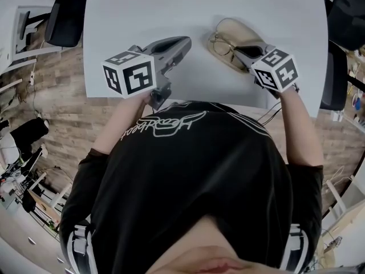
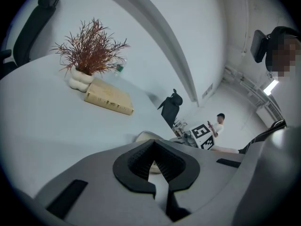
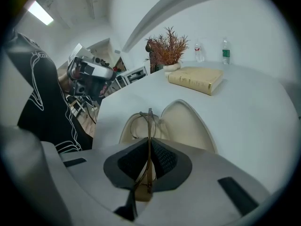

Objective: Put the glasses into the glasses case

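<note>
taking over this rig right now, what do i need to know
Left hand-held gripper: jaws slightly apart, nothing between them, held left of the case.
Right hand-held gripper: shut on the glasses, lenses pointing away from it.
Case: lying open on the table, with the glasses right over it. I can't tell whether they touch the lining.
Done: glasses gripped and at the case.
Left: lower them in, let go, close the lid.
</note>
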A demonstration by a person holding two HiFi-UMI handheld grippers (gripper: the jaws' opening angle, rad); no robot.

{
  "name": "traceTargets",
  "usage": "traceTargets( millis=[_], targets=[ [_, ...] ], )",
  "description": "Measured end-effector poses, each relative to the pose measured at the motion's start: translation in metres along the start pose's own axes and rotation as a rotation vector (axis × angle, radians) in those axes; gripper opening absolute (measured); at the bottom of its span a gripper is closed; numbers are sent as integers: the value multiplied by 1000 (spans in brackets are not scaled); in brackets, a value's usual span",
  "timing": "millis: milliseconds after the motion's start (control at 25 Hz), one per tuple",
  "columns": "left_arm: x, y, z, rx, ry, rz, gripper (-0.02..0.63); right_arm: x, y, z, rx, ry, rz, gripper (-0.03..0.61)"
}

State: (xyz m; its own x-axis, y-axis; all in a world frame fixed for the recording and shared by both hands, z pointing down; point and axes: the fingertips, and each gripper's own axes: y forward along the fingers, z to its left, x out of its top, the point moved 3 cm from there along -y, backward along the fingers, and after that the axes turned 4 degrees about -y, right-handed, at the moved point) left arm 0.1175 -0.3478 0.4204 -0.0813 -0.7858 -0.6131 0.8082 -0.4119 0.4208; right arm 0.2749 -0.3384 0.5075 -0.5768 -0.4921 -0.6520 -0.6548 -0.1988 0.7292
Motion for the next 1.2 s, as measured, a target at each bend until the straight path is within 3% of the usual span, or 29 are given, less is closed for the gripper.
traceTargets(
  millis=[440, 1000, 1080, 1120, 1200],
  targets=[
    [0, 0, 10, 8, -27, -7, 6, -2, 12, -9, -90, -40, 102, 20],
    [2, -9, 16, 10, -29, -76, 6, -3, 15, -6, -75, -3, 96, 22],
    [2, -15, 14, 4, -23, -88, 6, -2, 15, -6, -85, 26, 76, 62],
    [3, -18, 13, 1, -22, -93, 6, -1, 14, -6, -93, 45, 59, 128],
    [3, -25, 9, -5, -21, -103, 6, 4, 10, -6, -116, 85, 12, 146]
  ],
)
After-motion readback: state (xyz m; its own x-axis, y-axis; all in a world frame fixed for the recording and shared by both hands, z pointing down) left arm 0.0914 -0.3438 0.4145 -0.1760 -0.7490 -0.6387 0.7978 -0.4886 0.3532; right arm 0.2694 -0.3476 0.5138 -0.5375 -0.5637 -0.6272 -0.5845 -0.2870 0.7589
